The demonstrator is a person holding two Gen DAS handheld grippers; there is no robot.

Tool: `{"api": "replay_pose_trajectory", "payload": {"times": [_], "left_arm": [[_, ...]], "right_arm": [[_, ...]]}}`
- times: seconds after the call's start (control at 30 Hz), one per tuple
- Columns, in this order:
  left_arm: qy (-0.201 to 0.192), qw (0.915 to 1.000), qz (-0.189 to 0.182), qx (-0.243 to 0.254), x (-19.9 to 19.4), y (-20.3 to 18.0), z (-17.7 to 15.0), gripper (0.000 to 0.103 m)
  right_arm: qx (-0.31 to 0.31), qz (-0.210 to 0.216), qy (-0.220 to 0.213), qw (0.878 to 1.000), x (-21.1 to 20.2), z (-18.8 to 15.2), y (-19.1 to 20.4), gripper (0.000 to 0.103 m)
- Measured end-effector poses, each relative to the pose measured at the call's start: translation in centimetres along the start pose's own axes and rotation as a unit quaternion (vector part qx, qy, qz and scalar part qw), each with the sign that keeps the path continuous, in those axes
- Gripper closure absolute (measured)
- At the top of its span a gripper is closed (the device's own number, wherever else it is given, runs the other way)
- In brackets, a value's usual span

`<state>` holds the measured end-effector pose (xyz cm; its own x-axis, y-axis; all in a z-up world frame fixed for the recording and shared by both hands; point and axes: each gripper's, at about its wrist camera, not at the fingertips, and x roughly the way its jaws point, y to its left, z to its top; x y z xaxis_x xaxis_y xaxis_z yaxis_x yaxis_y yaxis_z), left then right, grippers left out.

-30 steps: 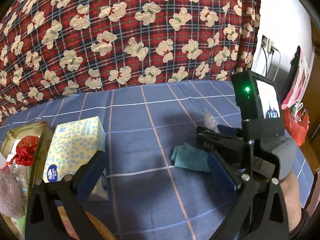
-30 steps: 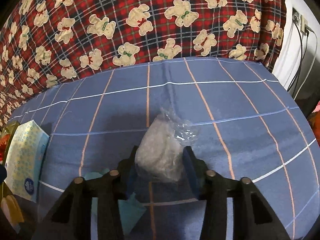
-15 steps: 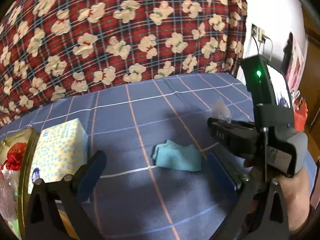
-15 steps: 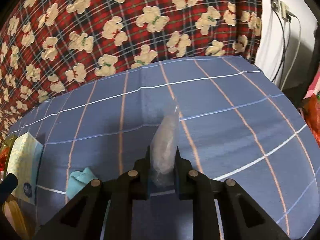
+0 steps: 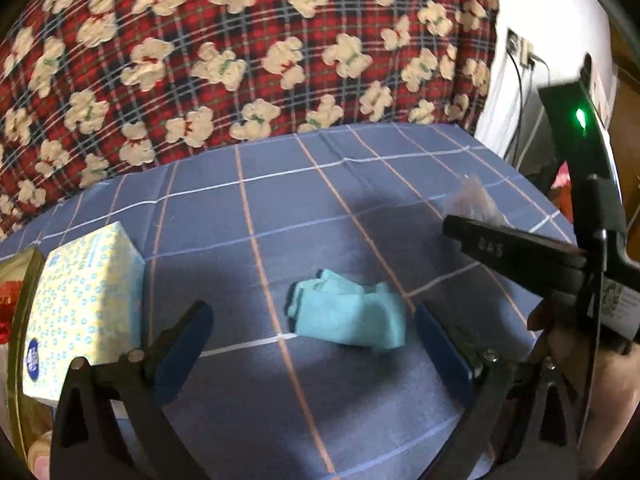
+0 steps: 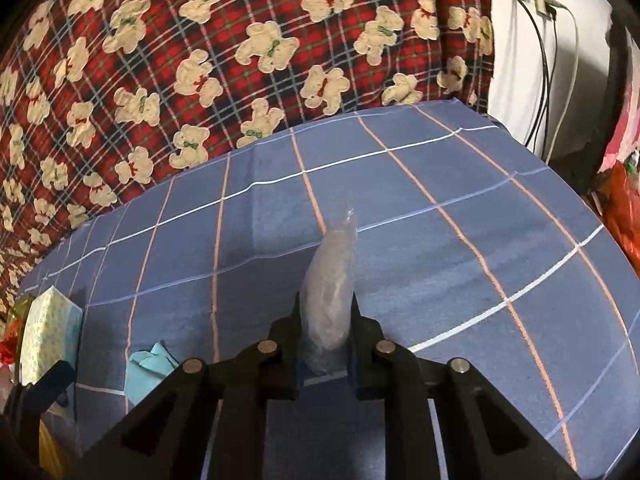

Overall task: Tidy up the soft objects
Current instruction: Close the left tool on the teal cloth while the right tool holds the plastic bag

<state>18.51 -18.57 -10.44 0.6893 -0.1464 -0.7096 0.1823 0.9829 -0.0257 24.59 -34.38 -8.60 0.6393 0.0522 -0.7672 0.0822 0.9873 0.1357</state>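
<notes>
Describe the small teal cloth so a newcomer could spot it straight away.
Start from the blue checked sheet below the red teddy-bear blanket. Near its front, between the open left claw tips, lies a crumpled teal cloth. It is the only teal item, right of the boxy dotted tissue pack.

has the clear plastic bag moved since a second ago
Yes. The right gripper has squeezed the clear plastic bag narrow and lifted it off the blue checked sheet; earlier it sat puffed on the sheet between open fingers.
</notes>
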Motion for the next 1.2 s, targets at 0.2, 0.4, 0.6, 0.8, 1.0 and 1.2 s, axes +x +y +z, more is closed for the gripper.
{"api": "replay_pose_trajectory", "payload": {"times": [0.2,0.4,0.6,0.8,1.0,1.2], "left_arm": [[0.028,0.9996,-0.003,0.002,2.1,-0.4,0.0,0.008],[0.052,0.9984,-0.024,0.006,3.3,-0.8,0.2,0.021],[0.056,0.9976,-0.04,0.008,3.3,-0.9,0.2,0.039],[0.046,0.996,-0.073,-0.022,2.7,0.8,0.1,0.072],[0.036,0.9962,-0.073,-0.03,1.9,1.6,-0.3,0.084],[0.025,0.997,-0.069,-0.022,1.1,1.4,-0.5,0.09]], "right_arm": [[0.013,-0.003,-0.003,1.0,-0.1,0.1,-0.5,0.086],[0.002,0.001,-0.003,1.0,-0.1,-0.1,0.4,0.086],[-0.015,0.021,-0.007,1.0,-0.1,-0.3,1.6,0.086],[-0.019,0.037,-0.013,0.999,-0.2,-0.3,2.1,0.086],[-0.027,0.055,-0.016,0.998,-0.4,-0.3,2.8,0.086],[-0.024,0.073,-0.016,0.997,-0.4,-0.3,2.9,0.086]]}}
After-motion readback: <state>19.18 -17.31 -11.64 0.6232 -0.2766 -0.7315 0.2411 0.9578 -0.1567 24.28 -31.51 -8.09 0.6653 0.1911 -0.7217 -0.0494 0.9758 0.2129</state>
